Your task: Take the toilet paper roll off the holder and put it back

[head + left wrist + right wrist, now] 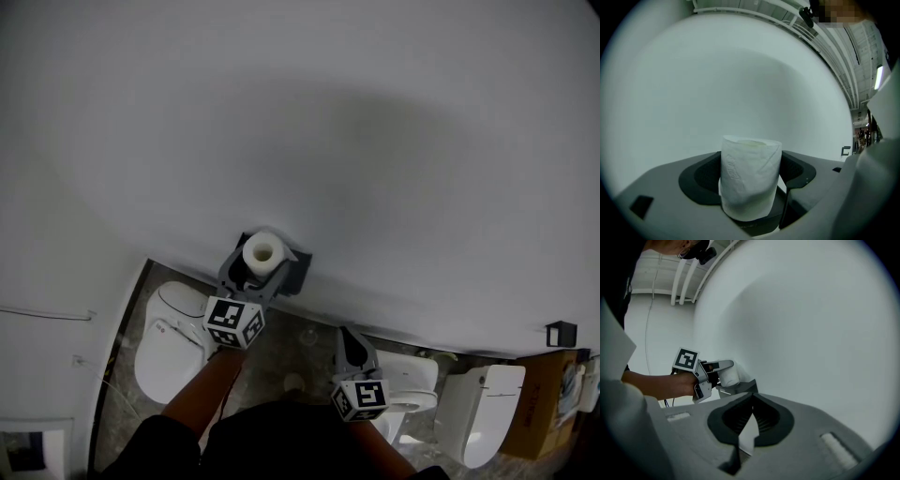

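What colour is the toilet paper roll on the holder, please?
The cylindrical toilet paper roll is white; left gripper view shows it best.

Wall (375, 141): behind everything else.
Holder (292, 274): on the wall, low down, left of the middle.
Roll (262, 251): upright on the holder, close to the wall.
Left gripper (253, 274): in front of the roll, one jaw on each side of it.
Right gripper (345, 336): right of the left gripper, farther from the wall, apart from the roll.
Left toilet (167, 349): on the floor (300, 352), below and left of the holder.
Middle toilet (412, 380): right of the right gripper.
Right toilet (487, 412): just right of the middle toilet.
Box (542, 405): far right, beside the right toilet.
Bracket (561, 333): on the wall, above the box.
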